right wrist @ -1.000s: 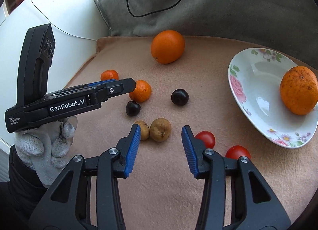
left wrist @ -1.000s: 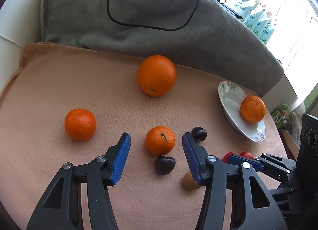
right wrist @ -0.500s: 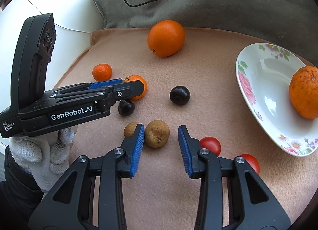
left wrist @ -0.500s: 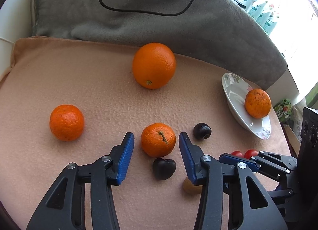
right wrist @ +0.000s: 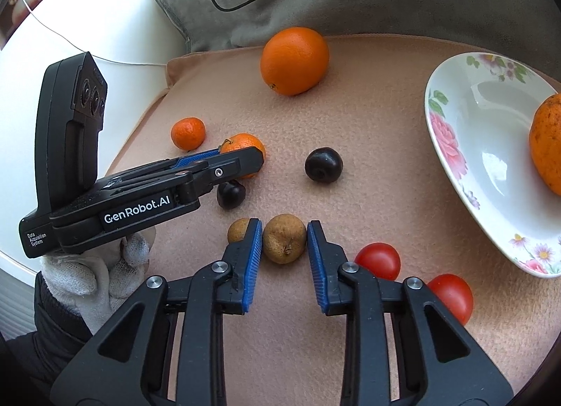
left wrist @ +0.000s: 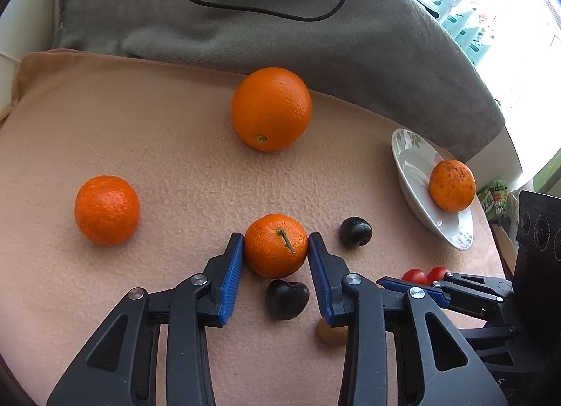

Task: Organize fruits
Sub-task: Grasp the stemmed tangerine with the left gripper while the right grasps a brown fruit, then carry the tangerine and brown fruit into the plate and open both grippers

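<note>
While both jaws had just been closing, we pinched the small stemmed orange mandarin [left wrist: 276, 245] in the left hand-held gripper [left wrist: 275, 248] | right hand-held gripper [right wrist: 284, 241] clamped the brown round fruit [right wrist: 284, 238] | both lay on the peach cloth [left wrist: 175, 146], white floral plate [right wrist: 466, 146] rightward.

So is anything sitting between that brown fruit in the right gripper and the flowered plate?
The brown fruit is pinched in the right gripper. Two red tomatoes lie on the cloth toward the plate; lifting over them should clear the way.
</note>
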Demonstrator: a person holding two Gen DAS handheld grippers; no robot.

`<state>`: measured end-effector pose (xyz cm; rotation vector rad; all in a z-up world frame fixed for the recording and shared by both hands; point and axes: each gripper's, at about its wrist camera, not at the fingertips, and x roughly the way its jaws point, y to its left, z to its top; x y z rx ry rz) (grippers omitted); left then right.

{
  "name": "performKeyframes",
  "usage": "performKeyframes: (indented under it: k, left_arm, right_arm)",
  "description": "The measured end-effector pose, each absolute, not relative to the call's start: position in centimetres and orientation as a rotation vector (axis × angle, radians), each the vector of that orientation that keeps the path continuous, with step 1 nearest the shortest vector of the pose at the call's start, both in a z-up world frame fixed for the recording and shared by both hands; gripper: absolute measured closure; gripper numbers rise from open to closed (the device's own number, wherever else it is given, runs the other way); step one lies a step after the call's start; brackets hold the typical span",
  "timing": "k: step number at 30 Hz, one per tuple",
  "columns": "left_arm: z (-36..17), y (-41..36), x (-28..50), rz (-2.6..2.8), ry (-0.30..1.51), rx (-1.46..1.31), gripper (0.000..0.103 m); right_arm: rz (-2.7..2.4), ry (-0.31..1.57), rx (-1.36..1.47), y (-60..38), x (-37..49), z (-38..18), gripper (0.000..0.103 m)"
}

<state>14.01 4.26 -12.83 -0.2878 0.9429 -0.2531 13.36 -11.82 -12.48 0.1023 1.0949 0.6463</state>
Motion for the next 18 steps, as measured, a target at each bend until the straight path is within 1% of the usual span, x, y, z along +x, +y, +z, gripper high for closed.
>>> performKeyframes:
  k: [7, 18]
  left_arm:
    - [-12.5, 4.7, 13.8, -0.254, 0.932, -0.304, 0.068]
    - [-10.2, 4.2, 13.5, -0.272, 0.881, -0.305, 0.068]
  right_arm:
    - [0.641, 1.069, 0.124, -12.2, 12.8, -11.9, 0.076]
    - [0.606, 0.965, 0.14, -14.7, 12.0, -8.8, 0.076]
